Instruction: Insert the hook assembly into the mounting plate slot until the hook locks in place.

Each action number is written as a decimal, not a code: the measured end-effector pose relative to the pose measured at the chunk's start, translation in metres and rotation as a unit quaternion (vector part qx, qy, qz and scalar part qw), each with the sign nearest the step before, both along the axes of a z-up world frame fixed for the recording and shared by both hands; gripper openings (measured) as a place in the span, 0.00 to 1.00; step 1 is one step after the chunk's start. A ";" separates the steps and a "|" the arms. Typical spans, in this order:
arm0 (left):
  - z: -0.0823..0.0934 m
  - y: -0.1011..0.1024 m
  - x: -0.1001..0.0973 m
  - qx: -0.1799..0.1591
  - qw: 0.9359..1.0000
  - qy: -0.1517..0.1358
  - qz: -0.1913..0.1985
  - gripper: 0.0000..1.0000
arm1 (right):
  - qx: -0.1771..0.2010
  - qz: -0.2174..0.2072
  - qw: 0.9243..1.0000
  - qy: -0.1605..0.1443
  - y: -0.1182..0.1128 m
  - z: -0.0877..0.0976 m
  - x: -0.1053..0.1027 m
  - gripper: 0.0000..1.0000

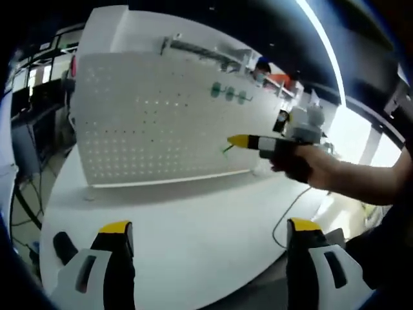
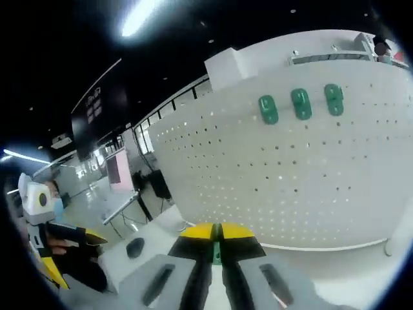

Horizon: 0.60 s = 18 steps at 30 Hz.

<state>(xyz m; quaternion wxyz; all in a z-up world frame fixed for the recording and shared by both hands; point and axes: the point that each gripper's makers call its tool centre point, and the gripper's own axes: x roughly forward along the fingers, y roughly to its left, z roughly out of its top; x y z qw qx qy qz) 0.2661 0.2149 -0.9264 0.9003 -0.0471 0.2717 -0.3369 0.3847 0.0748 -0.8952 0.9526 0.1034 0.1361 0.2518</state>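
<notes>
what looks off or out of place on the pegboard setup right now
Nothing stands out. The white perforated pegboard stands upright on the white table, with three green hooks in an even row near its top. The right gripper is shut on a small green hook piece, near the board.

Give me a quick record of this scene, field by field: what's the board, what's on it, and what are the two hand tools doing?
Board: white perforated pegboard, upright on a white table
Already mounted: three green plastic hooks in a row near the top
Right gripper: yellow-tipped jaws shut on a small green hook piece, pointed at the pegboard
Left gripper: jaws wide apart, holding nothing, above the table
Person's hand: holding the right gripper near the pegboard
</notes>
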 end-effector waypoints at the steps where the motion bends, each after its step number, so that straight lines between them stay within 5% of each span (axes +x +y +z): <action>1: 0.001 -0.001 0.001 0.000 1.000 -0.002 -0.001 1.00 | 0.002 0.000 1.000 -0.003 0.000 0.002 -0.001 0.00; 18: 0.008 -0.020 0.010 -0.019 1.000 0.003 -0.003 0.91 | 0.060 0.018 0.998 -0.022 0.030 0.031 -0.052 0.00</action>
